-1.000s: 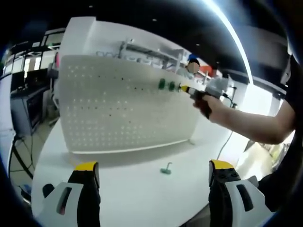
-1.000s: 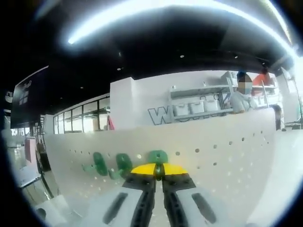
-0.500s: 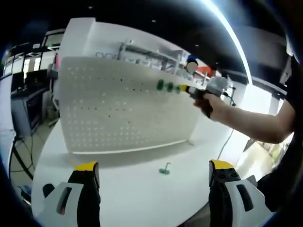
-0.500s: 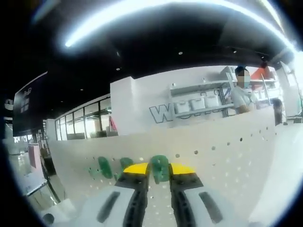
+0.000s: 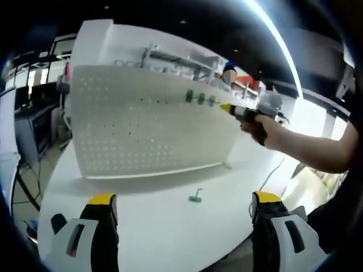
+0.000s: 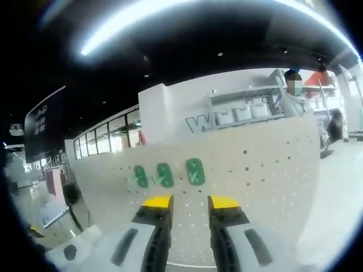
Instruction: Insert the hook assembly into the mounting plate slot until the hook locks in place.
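Since the right claw (image 6: 189, 201) has been drawn back with jaws now parted and empty, a third green plastic hook (image 6: 195, 171) is seen seated on the white perforated mounting plate (image 6: 266, 170), apparently released; the left claw (image 5: 184, 204) is held apart above the white surface (image 5: 159, 226).

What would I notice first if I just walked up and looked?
Probably the three green hooks in a row near the top of the big white pegboard standing on the white table. The right gripper sits open just in front of them, and one more green hook lies on the table.
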